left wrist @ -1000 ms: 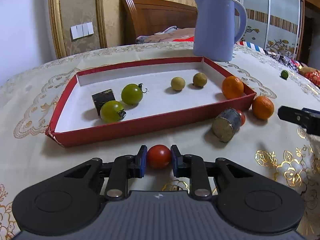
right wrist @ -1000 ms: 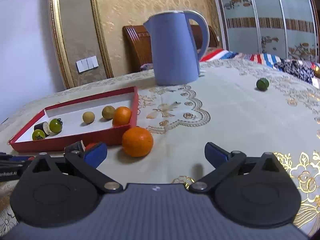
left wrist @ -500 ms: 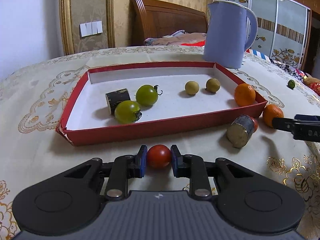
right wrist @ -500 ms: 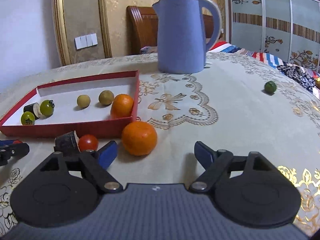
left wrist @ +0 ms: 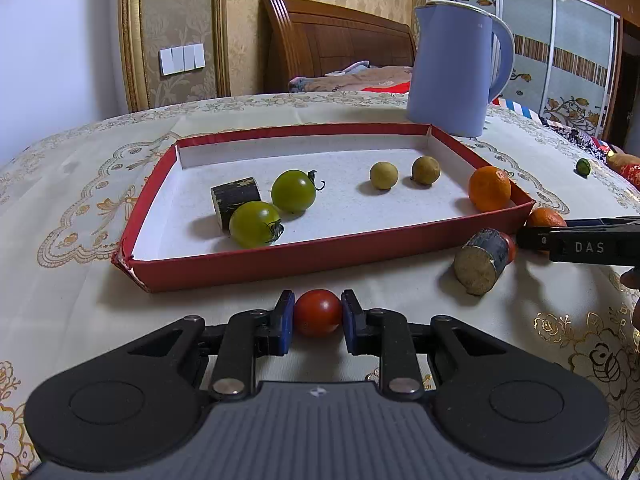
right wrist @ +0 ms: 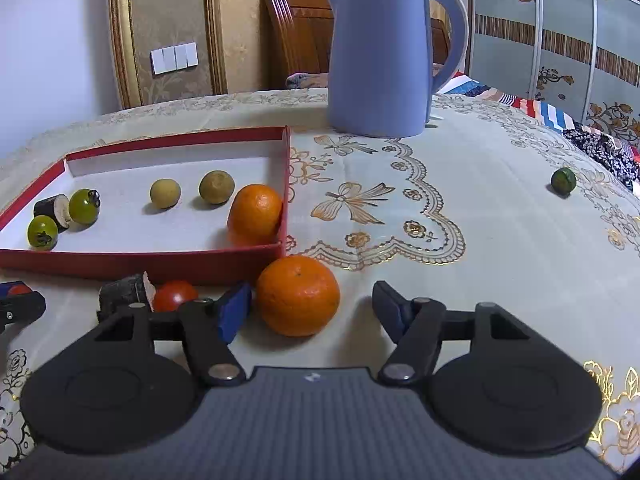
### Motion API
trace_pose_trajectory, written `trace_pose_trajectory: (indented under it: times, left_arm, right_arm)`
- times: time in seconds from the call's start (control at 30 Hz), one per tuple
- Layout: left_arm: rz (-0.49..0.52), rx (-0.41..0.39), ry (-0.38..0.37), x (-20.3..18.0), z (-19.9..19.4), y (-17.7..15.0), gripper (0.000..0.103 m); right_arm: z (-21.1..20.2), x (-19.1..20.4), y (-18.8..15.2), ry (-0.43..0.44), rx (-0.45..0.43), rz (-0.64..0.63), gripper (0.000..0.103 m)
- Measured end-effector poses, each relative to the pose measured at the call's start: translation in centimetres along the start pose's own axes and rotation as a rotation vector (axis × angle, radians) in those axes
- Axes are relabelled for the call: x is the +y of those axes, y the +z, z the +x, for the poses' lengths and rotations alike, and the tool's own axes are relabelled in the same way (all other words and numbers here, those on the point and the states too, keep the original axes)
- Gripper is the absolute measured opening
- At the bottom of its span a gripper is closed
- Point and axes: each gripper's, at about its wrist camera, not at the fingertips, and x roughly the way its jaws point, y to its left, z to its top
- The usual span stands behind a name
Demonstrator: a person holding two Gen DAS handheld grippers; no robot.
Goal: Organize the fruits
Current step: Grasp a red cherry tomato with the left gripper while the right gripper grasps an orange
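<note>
In front of the red tray point(left wrist: 332, 256), your left tool point(left wrist: 317, 317) grips a red cherry tomato point(left wrist: 318, 313) just above the tabletop point(left wrist: 80, 300). Your right tool point(right wrist: 312, 309) has just been closing around the loose orange point(right wrist: 298, 295); its pads have not yet pressed on it.

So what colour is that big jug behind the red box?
The jug is light blue all over, seen best in the right wrist view.
</note>
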Motion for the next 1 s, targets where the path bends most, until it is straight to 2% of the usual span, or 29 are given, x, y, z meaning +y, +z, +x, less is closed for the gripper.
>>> trace_pose_trajectory:
  times: [0.13,0.3,0.4,0.53,1.0]
  left_arm:
    - [0.003,-0.001,0.002,-0.02,-0.02,-0.01,0.024]
    - [0.006,-0.003,0.004,-0.12,-0.06,-0.06,0.024]
    - [0.007,-0.003,0.004,-0.15,-0.05,-0.07,0.024]
    - [0.005,-0.003,0.003,-0.11,-0.06,-0.05,0.024]
    - [-0.004,-0.009,-0.003,0.11,-0.18,-0.07,0.024]
  right_arm:
    - [0.10,0.13,0.08,-0.002,0.003,0.001,0.064]
    - [0.30,0.25,0.17,-0.004,0.004,-0.005,0.054]
    - [0.32,0.32,0.21,-0.004,0.001,-0.010,0.053]
    - [0.28,0.41,0.17,-0.004,-0.003,-0.017,0.040]
    - [0.26,0.56,0.20,-0.004,-0.011,-0.015,0.040]
